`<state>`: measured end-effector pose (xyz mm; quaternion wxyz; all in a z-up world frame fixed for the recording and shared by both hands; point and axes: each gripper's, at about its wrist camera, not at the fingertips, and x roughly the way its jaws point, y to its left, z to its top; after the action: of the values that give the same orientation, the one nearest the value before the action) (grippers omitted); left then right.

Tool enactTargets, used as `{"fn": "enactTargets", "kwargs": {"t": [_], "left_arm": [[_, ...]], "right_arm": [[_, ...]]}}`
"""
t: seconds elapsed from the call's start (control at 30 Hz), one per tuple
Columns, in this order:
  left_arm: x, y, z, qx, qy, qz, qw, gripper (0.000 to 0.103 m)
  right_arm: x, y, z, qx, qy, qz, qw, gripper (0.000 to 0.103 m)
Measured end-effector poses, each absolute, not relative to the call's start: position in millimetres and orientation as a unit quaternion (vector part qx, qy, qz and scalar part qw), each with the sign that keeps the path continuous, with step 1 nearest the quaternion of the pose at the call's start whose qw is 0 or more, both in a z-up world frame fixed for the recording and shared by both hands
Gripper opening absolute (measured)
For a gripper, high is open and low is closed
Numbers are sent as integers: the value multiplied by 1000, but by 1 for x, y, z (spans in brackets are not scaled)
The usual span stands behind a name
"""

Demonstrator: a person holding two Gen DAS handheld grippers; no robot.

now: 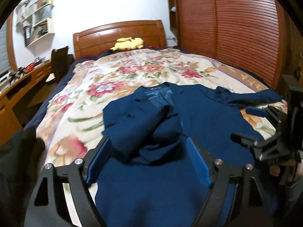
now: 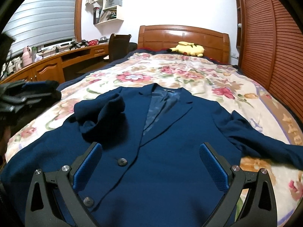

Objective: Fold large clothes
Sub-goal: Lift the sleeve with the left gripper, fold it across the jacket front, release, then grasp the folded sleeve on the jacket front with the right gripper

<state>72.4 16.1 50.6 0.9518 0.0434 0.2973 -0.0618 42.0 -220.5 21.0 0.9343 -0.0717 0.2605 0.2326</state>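
Blazer [image 2: 151, 132], navy and two-buttoned, lies face up on the floral bedspread [image 2: 180, 71], collar toward twelve o'clock and hem toward me at six. One sleeve [image 2: 102, 117] at about ten o'clock is already folded in over the chest, though it sits there bunched and humped, not flat. The other sleeve [image 2: 265, 143] is stretched out toward three o'clock across the bedspread, not yet brought in.

My left gripper [image 1: 149, 160] hangs above that folded sleeve with its blue pads wide apart; the cloth lies between and below them, but nothing is pinched. My right gripper [image 2: 149, 170] floats over the buttoned front, fingers spread just as wide and empty, the upper button [image 2: 122, 161] between them.

As I judge it, the step in hand is the second sleeve. I'd take the right gripper out toward three o'clock, nip the sleeve close to the cuff, lift only enough to clear the body, and carry it across toward nine so it lands level over the chest. Meanwhile the left pads can press the lumpy first sleeve flat, otherwise that bulge will carry into every later fold. Keeping the shoulder seam as the hinge line should stop the lapels from skewing.
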Motion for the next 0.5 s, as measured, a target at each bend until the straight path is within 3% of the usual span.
{"fn": "enactTargets", "kwargs": {"t": [0.5], "left_arm": [[35, 58, -11, -2, 319, -51, 946, 82]], "right_arm": [[71, -194, 15, -80, 273, 257, 924, 101]]}}
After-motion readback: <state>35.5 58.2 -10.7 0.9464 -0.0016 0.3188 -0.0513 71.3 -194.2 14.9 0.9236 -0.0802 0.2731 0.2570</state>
